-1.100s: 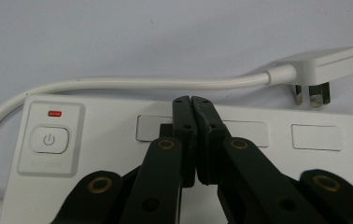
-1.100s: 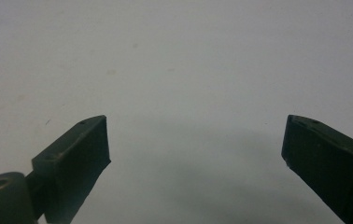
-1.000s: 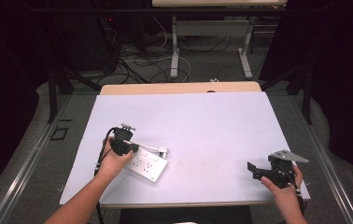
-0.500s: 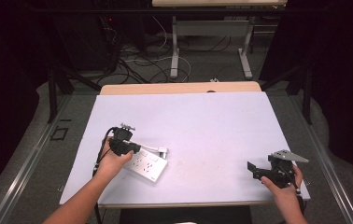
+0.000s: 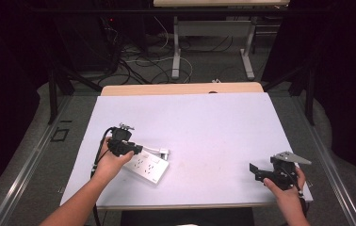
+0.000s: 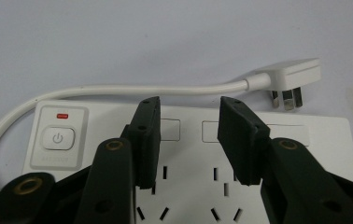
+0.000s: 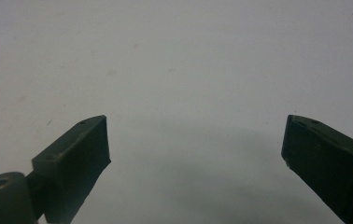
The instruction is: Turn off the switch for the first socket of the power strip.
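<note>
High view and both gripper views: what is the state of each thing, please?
Power strip: lying flat on the table, red light on.
Plug: unplugged, prongs bare, lying on the table.
Left hand-held gripper: jaws just been opening, over the strip, nothing between them.
Right hand-held gripper: open wide, empty.

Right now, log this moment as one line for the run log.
left tongs: just been opening, nothing gripped, over power strip | right tongs: open, empty, over table | plug: lying unplugged beside strip
</note>
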The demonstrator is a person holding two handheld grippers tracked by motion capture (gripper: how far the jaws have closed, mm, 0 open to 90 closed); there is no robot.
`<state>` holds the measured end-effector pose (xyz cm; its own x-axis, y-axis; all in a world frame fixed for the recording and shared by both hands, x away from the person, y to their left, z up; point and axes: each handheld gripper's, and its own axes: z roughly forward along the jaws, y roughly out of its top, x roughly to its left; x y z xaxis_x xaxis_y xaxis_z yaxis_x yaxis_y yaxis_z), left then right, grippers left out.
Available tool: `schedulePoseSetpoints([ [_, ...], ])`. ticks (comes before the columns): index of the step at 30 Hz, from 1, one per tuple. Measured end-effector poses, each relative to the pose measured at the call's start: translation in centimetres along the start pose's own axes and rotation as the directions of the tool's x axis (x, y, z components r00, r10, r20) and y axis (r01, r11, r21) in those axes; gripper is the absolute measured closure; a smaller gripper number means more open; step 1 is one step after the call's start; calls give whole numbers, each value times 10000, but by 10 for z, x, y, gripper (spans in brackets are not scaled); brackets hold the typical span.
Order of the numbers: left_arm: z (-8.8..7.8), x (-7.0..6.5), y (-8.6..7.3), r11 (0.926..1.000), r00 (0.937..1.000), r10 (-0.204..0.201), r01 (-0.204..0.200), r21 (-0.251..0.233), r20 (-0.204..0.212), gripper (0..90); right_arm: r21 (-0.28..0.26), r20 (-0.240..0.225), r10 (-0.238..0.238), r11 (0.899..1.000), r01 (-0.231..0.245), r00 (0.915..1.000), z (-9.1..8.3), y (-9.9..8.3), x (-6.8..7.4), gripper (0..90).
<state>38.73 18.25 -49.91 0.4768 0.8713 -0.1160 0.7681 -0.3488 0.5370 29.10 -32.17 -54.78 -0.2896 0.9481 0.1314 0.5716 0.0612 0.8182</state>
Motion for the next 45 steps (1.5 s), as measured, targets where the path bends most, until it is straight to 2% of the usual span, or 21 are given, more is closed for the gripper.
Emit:
schedulePoseSetpoints([
  [3, -3, 0, 0, 10000, 9999, 60, -61, -78, -115, 540, -22, 29, -71, 10000, 71, 10000, 1, -1, 0, 71],
  [5, -4, 0, -1, 9996, 9998, 4, -11, -294, -213, 524, -33, 28, -87, 10000, 87, 10000, 0, 0, 1, 71],
  [8, -7, 1, -2, 9990, 9992, 152, -167, -405, -358, 485, -57, 29, -66, 10000, 66, 10000, 0, 0, 1, 71],
  [12, -12, 2, -2, 9983, 9989, 259, -279, -506, -394, 454, -40, 11, -73, 10000, 73, 10000, 1, 0, 1, 71],
  [17, -17, 4, -3, 9950, 9994, 251, -273, -959, -232, 415, -47, 5, -57, 10000, 57, 10000, 1, 0, 1, 71],
  [18, -18, 4, -3, 9933, 9988, 348, -383, -1091, -337, 412, -47, 6, -61, 10000, 61, 10000, 1, 0, 1, 71],
  [20, -22, 6, -3, 9945, 9990, 353, -377, -977, -262, 403, -45, 15, -60, 10000, 60, 10000, 0, 0, 0, 71],
  [21, -22, 6, -3, 9929, 9986, 320, -366, -1132, -430, 396, -52, 18, -45, 10000, 45, 10000, 1, 0, 1, 71],
  [23, -24, 7, -4, 9917, 9984, 311, -367, -1234, -467, 379, -68, 31, -19, 10000, 20, 10000, 1, 0, 1, 71],
  [25, -27, 9, -3, 9894, 9965, 585, -659, -1291, -602, 369, -81, 38, -30, 10000, 30, 10000, 1, 0, 1, 71],
  [27, -29, 11, -4, 9900, 9975, 500, -560, -1294, -490, 358, -74, 37, -28, 10000, 28, 10000, 1, 0, 1, 71],
  [28, -29, 11, -4, 9887, 9970, 491, -570, -1386, -602, 346, -54, 16, -77, 10000, 77, 10000, 0, 0, 1, 71],
  [29, -30, 12, -4, 9898, 9984, 284, -350, -1379, -495, 339, -60, 20, -69, 10000, 69, 10000, 0, 0, 1, 71],
  [32, -33, 16, -6, 9897, 9984, 138, -214, -1415, -544, 332, -77, 39, -25, 10000, 25, 10000, 1, 0, 1, 71],
  [36, -35, 19, -8, 9873, 9969, -276, 156, -1580, -740, 244, -79, 38, -30, 10000, 30, 10000, 0, 0, 1, 71],
  [39, -38, 23, -10, 9860, 9966, -534, 426, -1611, -634, 186, -114, 41, -30, 9999, 31, 10000, 1, 0, 1, 71],
  [40, -38, 23, -11, 9824, 9954, -704, 579, -1775, -649, 168, -68, 29, -9, 10000, 9, 10000, 0, 0, 1, 71],
  [43, -41, 26, -13, 9789, 9935, -778, 603, -1952, -835, 155, -102, 59, -11, 9999, 11, 10000, 0, 0, 1, 71],
  [45, -42, 28, -14, 9768, 9923, -874, 679, -2033, -882, 114, -82, 45, -17, 10000, 18, 10000, 0, 0, 1, 71],
])
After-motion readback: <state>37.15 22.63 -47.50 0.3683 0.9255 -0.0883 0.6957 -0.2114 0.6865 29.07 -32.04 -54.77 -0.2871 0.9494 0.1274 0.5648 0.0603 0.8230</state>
